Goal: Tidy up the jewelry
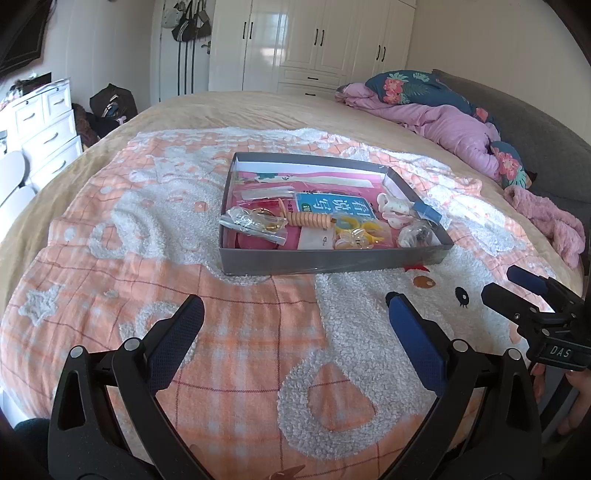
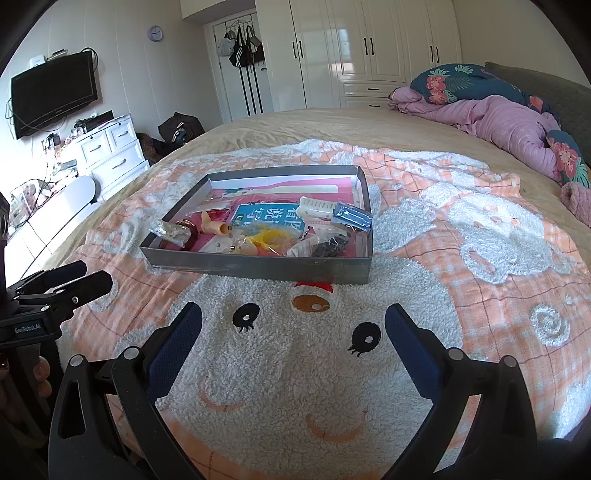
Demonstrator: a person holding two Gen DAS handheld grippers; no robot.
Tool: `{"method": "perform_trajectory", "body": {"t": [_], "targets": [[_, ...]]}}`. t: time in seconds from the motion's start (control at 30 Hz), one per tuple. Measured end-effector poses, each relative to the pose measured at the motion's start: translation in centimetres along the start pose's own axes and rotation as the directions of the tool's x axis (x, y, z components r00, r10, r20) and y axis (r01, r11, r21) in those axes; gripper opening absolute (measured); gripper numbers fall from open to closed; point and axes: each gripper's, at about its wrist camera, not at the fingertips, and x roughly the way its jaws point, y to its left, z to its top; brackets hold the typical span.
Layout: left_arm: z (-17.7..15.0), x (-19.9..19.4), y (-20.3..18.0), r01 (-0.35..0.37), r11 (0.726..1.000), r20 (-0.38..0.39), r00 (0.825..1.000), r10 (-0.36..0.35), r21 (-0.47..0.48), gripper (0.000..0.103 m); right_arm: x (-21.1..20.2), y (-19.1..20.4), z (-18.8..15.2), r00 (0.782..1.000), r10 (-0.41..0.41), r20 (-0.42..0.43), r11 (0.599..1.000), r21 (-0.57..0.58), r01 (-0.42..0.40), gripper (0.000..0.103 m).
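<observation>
I hold both claws, left (image 1: 295, 314) and right (image 2: 293, 321), wide open and empty. The box (image 1: 332, 260) of jewelry sits at twelve o'clock. On this soft blanket (image 2: 295, 369), a clumsy reach could tip it.

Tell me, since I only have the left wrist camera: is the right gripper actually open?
Observer: Yes. The right gripper has its fingers spread wide, with nothing between them.
Operator: What is in front of it?
Observer: The blanket's cartoon face, with both eyes and a smiling mouth, on the near side of the grey box.
Operator: Anything on the far left wall?
Observer: A round clock, high up beside the doorway.
</observation>
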Motion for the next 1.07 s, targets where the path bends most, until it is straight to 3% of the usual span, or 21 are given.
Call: {"method": "perform_trajectory", "body": {"t": [0.4,0.67,0.8,0.87,0.97,1.07], "targets": [[0.2,0.4,0.1,0.006,1.000,-0.024,1.000,-0.006,-0.003,0.094,0.2,-0.6,-0.2,1.000,-0.001,-0.007,1.000,0.009,0.001,0.099],[2.0,1.5,3.6,-0.064,0.996,-0.043,0.997,0.062,-0.058,0.094,1.6,-4.2,2.0,0.999,-0.051,-0.011,0.997,0.050,0.051,0.099],[6.5,4.8,10.3,-0.172,0.977,-0.089,0.983,0.162,-0.123,0.094,3.8,-10.5,5.9,0.984,-0.176,-0.009,0.979,0.103,0.176,0.099],[9.3,7.8,14.7,-0.292,0.944,-0.114,0.954,0.277,-0.153,0.094,6.3,-14.4,7.9,0.969,-0.242,-0.055,0.961,0.124,0.247,0.099],[12.2,12.5,20.2,-0.376,0.906,-0.146,0.925,0.352,-0.195,0.094,11.3,-20.9,10.3,0.925,-0.349,-0.148,0.917,0.151,0.370,0.099],[12.9,17.0,23.7,-0.439,0.874,-0.155,0.897,0.413,-0.207,0.094,16.1,-25.9,10.8,0.896,-0.375,-0.237,0.888,0.186,0.421,0.099]]}}
